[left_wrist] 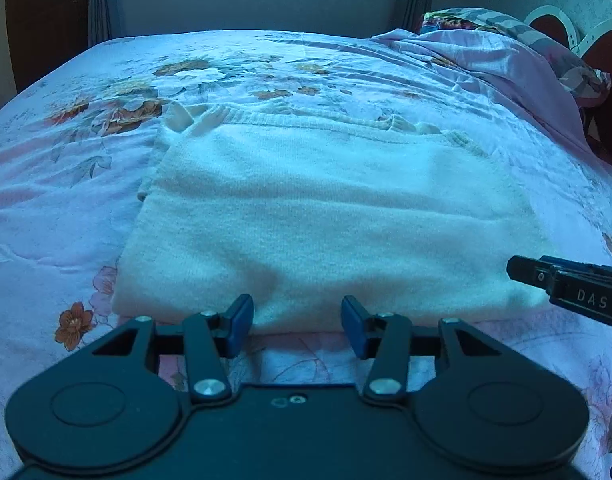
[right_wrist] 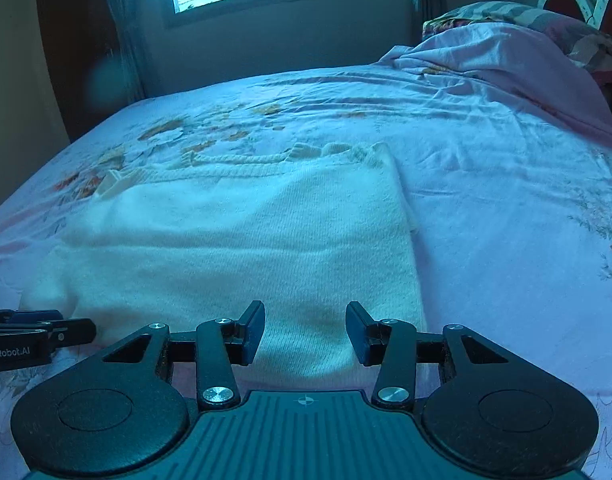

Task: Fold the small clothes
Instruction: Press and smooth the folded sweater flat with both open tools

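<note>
I saw the folded white sweater on the bed, its near edge running left-right just ahead of both open, empty claws: left claw, right claw.

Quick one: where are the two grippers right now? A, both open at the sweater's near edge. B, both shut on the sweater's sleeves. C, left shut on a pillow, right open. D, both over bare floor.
A: the left gripper and right gripper both stand open at the near edge of the sweater, gripping nothing.
</note>
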Tool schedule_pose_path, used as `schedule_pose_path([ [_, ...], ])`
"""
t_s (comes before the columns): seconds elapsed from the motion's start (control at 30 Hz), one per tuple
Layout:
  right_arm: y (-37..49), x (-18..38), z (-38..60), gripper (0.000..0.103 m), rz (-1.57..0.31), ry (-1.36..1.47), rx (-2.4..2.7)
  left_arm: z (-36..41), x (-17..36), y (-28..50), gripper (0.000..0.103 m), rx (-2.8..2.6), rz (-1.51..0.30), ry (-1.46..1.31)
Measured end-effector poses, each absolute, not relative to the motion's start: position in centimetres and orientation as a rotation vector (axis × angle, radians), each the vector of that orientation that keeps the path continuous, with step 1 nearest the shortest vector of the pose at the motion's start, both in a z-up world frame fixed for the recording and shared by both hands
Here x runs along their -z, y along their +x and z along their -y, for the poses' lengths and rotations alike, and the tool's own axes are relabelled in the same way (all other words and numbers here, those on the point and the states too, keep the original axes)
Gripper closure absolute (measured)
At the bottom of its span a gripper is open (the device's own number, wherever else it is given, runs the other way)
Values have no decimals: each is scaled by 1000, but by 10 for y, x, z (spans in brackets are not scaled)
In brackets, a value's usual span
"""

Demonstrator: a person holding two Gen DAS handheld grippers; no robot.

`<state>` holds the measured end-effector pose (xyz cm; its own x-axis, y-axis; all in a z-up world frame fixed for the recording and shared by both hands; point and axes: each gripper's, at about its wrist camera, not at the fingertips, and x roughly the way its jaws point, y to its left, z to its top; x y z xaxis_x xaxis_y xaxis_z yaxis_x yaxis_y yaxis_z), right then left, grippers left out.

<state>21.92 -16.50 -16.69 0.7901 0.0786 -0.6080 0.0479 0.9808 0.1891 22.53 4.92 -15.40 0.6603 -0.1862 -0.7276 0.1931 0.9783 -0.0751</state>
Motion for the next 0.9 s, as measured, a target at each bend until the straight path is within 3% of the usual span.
schedule_pose_path([
  [0.17, 231, 181, 175, 58, -745, 198, 15, -54, 149, 243, 56, 191, -801, 5],
  [0.4, 237, 167, 179, 58, -690, 196, -11, -55, 153, 255, 56, 213, -804, 16],
  [0.77, 340, 168, 150, 58, -715, 75, -37, -53, 167, 349, 53, 149, -788, -33],
  [0.9, 353, 196, 164, 50, -733, 116, -44, -61, 181, 351, 53, 161, -773, -34],
])
